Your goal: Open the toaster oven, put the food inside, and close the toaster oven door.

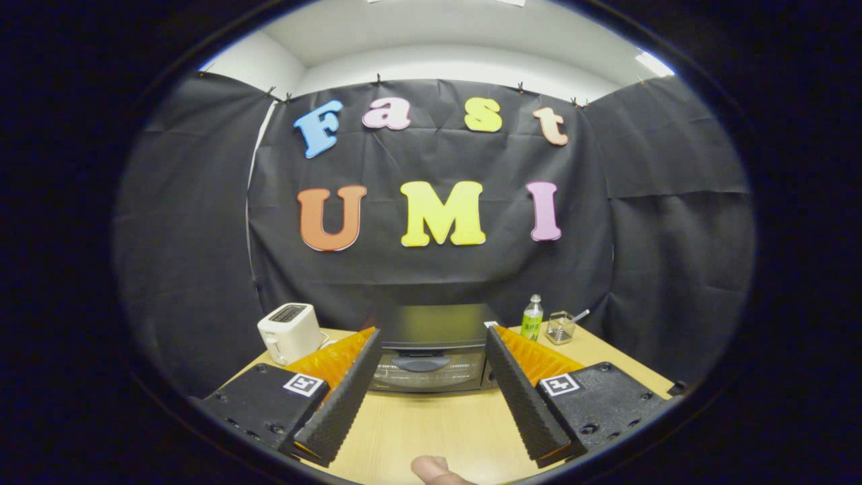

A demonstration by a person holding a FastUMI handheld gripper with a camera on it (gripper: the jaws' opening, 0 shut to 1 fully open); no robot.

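Observation:
A dark toaster oven (pixel 431 343) stands at the back of the wooden table (pixel 431 424), straight ahead beyond my fingers. Its glass door (pixel 428 374) is up and closed, with a curved handle (pixel 421 363) near its top edge. My gripper (pixel 431 333) is open, fingers spread wide on either side of the oven's front and short of it. Nothing is between the fingers. I cannot make out any food on the table.
A white pop-up toaster (pixel 291 331) sits left of the oven. To the oven's right stand a small green bottle (pixel 532 318) and a clear glass with a spoon (pixel 560 327). A fingertip (pixel 434 470) shows at the table's near edge.

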